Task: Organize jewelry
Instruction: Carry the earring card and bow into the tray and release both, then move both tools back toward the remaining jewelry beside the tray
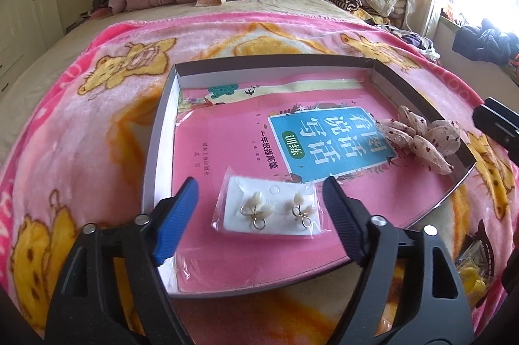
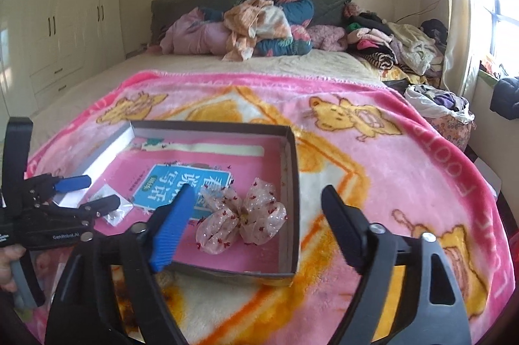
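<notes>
A clear packet with a pair of gold-and-pearl earrings on a white card (image 1: 271, 210) lies on a pink book inside a shallow grey box (image 1: 163, 104). My left gripper (image 1: 261, 192) is open, its fingers on either side of the packet, not closed on it. A sheer spotted bow hair clip (image 1: 421, 139) lies at the box's right side; it also shows in the right wrist view (image 2: 241, 216). My right gripper (image 2: 256, 199) is open and empty, above the box's (image 2: 293, 182) near right corner. The left gripper (image 2: 87, 192) and the packet (image 2: 113, 210) show there too.
The box rests on a pink bear-print blanket (image 2: 373, 166) over a bed. Piled clothes and quilts (image 2: 259, 27) lie by the headboard. A small packet with yellow contents (image 1: 475, 272) lies on the blanket at right. Wardrobes (image 2: 65, 30) stand left, a window right.
</notes>
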`<state>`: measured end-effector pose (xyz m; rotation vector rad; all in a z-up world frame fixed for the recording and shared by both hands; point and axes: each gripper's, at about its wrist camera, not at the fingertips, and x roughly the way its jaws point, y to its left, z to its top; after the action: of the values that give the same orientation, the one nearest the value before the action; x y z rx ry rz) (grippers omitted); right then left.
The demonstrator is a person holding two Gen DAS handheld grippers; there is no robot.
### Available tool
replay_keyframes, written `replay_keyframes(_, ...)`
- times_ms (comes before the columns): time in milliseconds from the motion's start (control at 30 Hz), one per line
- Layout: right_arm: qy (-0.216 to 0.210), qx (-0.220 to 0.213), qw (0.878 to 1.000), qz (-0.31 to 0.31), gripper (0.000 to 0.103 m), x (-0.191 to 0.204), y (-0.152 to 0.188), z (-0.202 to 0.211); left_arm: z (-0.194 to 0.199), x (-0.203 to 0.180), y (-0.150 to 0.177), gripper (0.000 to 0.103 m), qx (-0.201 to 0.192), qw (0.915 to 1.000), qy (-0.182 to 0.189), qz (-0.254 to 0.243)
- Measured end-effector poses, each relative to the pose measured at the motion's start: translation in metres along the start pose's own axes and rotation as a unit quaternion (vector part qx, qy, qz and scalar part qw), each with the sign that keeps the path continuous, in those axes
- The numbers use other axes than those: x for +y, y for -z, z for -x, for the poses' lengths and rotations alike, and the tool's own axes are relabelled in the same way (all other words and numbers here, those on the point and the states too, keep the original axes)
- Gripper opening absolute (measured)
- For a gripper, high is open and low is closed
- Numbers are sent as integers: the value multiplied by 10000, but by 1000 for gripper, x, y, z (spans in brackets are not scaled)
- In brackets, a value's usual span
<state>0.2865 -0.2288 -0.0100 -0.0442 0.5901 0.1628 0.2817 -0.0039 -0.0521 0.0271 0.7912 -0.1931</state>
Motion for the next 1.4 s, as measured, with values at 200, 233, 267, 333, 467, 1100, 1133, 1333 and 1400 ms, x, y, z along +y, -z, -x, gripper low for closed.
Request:
replay_keyframes(200,77,-153,9998,-77,89,-6,1,22,16,1,2,85,-135,9999,-50,61)
replay_keyframes(233,88,-181,9998,-89,89,-7,1,25,20,0,3,86,-162,9998,-58,65)
replay_keyframes(267,94,-209,9997,-103,90,-8,2,30,23,0,4,87,-179,9998,-63,69)
replay_keyframes(333,99,-257,9995,-138,91,-11,4,38,30,-1,5,89,-224,9997,-65,88)
replay_keyframes(467,103,-341,9992,-189,91,-14,9,53,46,-2,8,91,-348,9993,-57,129)
replay_keyframes(1100,-16,-640,9978,-172,91,-12,31,112,109,-13,29,91,-806,9965,106,214)
replay_keyframes(1133,-30,-648,9977,-174,91,-11,33,115,112,-14,32,91,-823,9963,119,211)
replay_keyframes(1333,-95,-742,9972,-90,91,-2,42,129,123,-17,44,91,-881,9958,157,181)
replay_keyframes(1400,-112,-756,9971,-50,91,0,45,133,126,-20,49,91,-886,9958,186,144)
